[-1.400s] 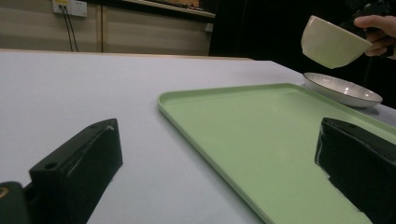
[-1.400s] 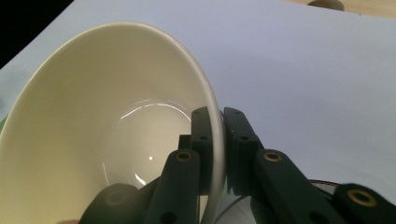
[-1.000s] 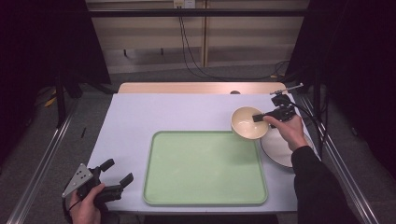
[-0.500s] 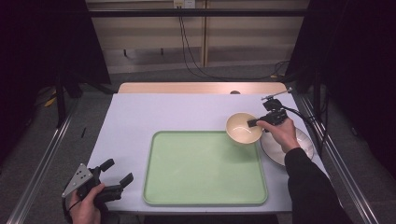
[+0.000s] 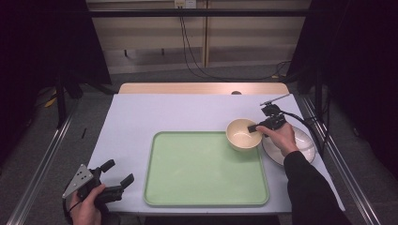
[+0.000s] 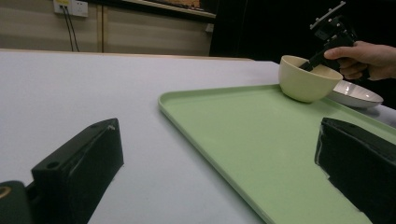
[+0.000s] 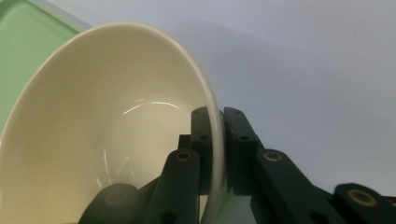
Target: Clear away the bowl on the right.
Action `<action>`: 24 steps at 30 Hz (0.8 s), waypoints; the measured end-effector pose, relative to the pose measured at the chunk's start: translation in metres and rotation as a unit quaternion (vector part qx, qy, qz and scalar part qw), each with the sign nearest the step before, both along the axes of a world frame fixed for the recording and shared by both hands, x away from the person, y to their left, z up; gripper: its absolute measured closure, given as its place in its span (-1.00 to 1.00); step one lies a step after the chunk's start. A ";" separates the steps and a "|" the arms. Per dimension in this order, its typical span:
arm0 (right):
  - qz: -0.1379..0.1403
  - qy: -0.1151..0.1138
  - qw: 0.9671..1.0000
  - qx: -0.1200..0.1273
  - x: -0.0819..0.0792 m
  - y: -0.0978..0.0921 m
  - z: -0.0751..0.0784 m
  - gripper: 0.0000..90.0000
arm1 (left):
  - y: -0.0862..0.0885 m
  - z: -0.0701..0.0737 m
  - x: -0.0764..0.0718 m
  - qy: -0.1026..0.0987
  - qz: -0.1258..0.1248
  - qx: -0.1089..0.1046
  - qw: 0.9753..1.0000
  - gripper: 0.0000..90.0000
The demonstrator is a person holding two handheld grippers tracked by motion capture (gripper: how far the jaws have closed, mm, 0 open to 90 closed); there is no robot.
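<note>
High view shows my right gripper pinching the rim of the cream bowl, one jaw inside and one outside, with the bowl over the far right corner of the green tray and just beside the white plate. Whether the bowl touches the tray, I cannot tell. My left gripper sits wide and empty at the near left of the table.

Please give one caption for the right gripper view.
Right gripper clamps the cream bowl's rim, one jaw inside.
</note>
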State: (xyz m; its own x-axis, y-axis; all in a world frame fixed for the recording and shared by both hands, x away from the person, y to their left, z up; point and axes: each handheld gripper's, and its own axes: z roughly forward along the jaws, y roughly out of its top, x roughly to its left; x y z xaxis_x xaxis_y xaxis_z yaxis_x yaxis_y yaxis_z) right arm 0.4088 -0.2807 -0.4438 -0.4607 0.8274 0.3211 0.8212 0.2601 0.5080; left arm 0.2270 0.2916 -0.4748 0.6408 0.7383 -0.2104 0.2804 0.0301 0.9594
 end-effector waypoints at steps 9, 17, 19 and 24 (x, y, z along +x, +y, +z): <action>-0.001 0.001 1.000 -0.005 0.001 0.002 -0.005 0.88 | 0.000 0.000 0.000 0.000 0.002 -0.001 1.000 -0.98; -0.001 0.001 1.000 0.000 0.000 -0.002 -0.008 0.88 | 0.000 0.000 0.000 0.000 0.002 -0.001 1.000 -0.98; -0.004 0.000 1.000 0.000 -0.001 -0.002 -0.008 0.88 | 0.000 0.000 0.000 0.000 0.002 -0.002 1.000 -0.97; -0.006 0.001 1.000 -0.010 -0.002 -0.002 -0.008 0.88 | 0.000 0.000 0.000 -0.001 0.003 0.000 1.000 -0.97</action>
State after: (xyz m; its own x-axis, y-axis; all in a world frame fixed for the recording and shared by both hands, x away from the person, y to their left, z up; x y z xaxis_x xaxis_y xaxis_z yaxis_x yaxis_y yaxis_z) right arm 0.4068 -0.2827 -0.4514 -0.4494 0.8396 0.3053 0.8257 0.2600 0.5006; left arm 0.2269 0.2920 -0.4748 0.6364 0.7424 -0.2095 0.2784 0.0322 0.9599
